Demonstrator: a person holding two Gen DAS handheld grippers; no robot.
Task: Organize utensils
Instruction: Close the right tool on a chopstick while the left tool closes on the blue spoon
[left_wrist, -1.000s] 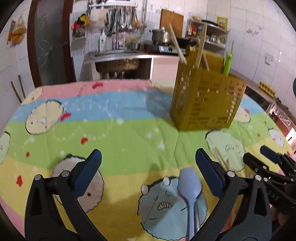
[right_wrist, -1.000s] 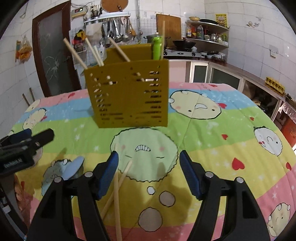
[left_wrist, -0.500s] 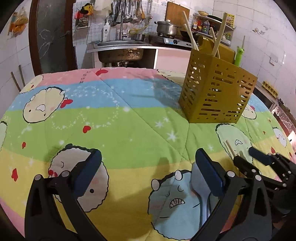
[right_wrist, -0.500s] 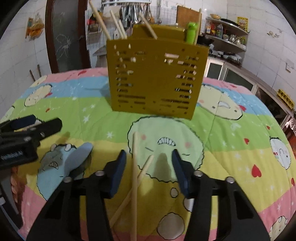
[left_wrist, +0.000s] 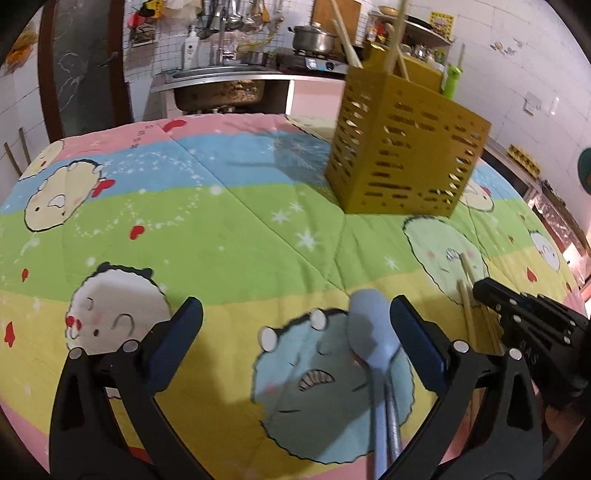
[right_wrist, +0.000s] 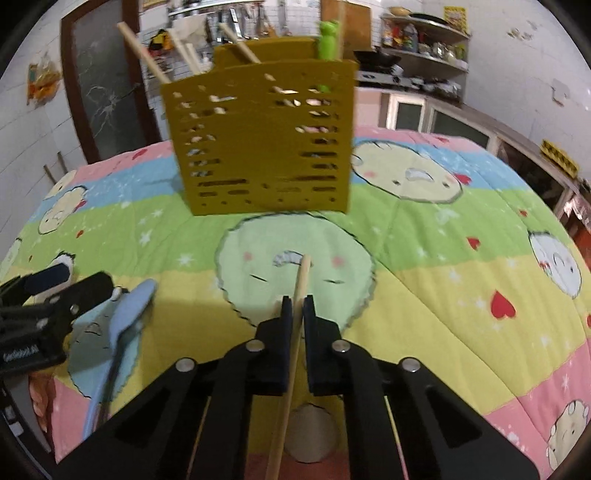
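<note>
**Right jaws close on a chopstick**

A second ago the right gripper (right_wrist: 297, 306) stood wide open over the two loose chopsticks; half a second ago it had narrowed; now its jaws have shut onto one chopstick (right_wrist: 300, 284), whose tip pokes out ahead toward the yellow utensil holder (right_wrist: 258, 140). The left gripper (left_wrist: 295, 321), open throughout, has shifted so the pale blue spoon (left_wrist: 373, 336), which was slipping behind its right finger, now lies between the fingers, near the right one.

left gripper (left_wrist: 295, 328) spread; right gripper (right_wrist: 298, 305) clamped
</note>
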